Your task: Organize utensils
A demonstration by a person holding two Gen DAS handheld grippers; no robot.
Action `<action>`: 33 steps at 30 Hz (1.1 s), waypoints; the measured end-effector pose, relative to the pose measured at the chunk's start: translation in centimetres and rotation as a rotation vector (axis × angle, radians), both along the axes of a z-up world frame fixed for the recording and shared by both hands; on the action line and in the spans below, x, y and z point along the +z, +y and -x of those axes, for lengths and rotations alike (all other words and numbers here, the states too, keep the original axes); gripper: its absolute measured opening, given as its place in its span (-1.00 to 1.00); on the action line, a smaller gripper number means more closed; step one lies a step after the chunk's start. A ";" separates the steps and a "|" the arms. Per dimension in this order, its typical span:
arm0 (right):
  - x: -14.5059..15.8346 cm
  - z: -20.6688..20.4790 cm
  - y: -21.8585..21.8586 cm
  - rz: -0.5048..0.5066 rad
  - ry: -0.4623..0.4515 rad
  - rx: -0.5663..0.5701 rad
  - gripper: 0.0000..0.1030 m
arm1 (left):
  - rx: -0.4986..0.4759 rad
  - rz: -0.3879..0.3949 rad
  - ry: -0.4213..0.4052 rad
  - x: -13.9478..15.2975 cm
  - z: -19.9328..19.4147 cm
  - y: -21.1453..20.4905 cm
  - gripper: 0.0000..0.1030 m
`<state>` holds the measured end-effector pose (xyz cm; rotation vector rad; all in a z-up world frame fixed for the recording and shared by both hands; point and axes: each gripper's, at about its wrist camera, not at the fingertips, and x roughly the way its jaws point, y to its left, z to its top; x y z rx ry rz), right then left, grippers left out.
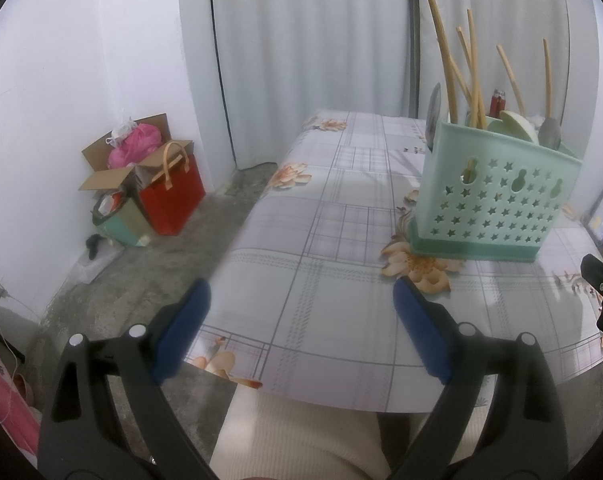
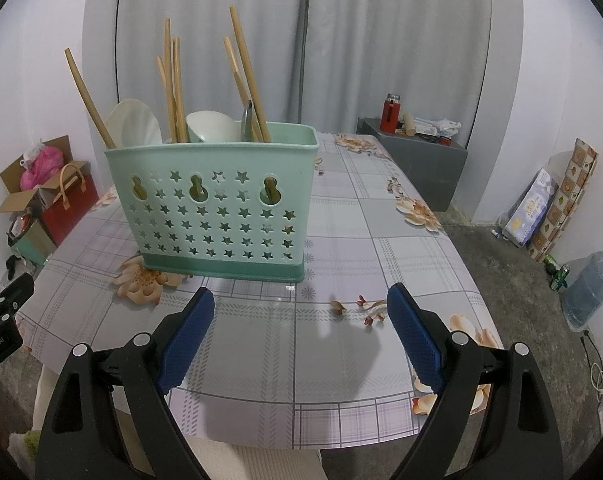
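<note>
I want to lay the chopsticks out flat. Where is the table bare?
Bare cloth lies between the caddy and the right gripper, and right of the caddy toward the table edge. Only the caddy itself is crowded.

Utensil holder (image 2: 221,204): mint-green plastic, rectangular, star cutouts plus three keyhole slots on the near wall, darker green base. Stands upright on the table. Chopsticks (image 2: 172,80): light wood, loaded in the holder, leaning at mixed angles, tips well above the rim. One stick at the left end (image 2: 87,96) tilts outward on its own. Two pale spoons (image 2: 133,122) sit bowl-up among them. A grey metal utensil (image 2: 247,120) pokes out near the right end.
</note>
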<state>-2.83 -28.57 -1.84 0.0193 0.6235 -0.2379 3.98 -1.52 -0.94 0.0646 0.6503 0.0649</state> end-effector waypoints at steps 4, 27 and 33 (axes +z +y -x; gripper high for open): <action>0.1 0.0 0.0 0.001 0.000 -0.001 0.66 | -0.001 0.000 0.001 0.0 0.0 0.0 0.72; 0.1 0.1 0.0 0.002 -0.001 -0.001 0.66 | 0.001 0.003 0.000 0.0 0.0 0.1 0.72; 0.1 0.1 0.0 0.002 -0.001 -0.003 0.66 | 0.001 0.003 0.000 0.0 0.1 0.1 0.72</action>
